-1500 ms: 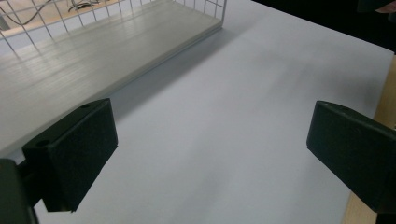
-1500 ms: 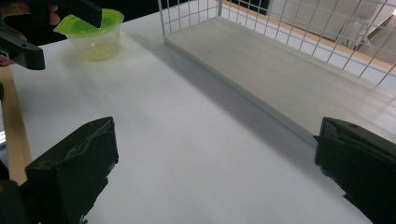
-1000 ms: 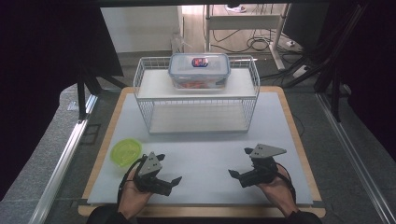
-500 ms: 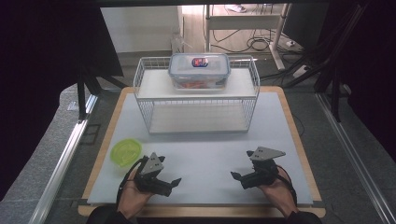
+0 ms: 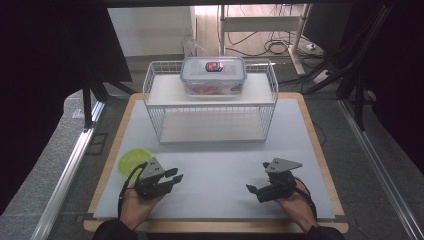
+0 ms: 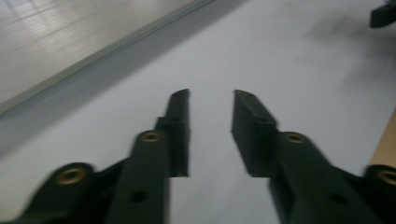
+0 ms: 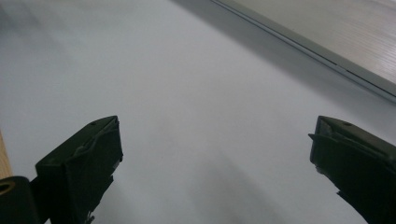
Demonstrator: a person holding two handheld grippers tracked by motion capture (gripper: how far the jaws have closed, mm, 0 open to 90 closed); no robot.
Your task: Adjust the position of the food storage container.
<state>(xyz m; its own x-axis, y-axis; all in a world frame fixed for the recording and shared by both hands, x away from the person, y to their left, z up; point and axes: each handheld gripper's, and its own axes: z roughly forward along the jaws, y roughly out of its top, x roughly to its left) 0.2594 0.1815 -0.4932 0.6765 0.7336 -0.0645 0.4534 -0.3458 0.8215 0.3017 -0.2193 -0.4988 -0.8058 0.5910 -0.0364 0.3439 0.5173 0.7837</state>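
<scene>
White mat, lidded container lying crosswise on rack

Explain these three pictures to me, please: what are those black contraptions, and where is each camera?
No robot here: a person holds a two-jaw tool in each hand. The high view looks down on the table; the left gripper and right gripper rest low over its grey mat. The other two pictures come from cameras riding on the tools, looking along their own black jaws: the left gripper and right gripper are both open and hold nothing. A white wire rack carries a lidded clear container on top. A green lid-like disc lies near the left hand.
</scene>
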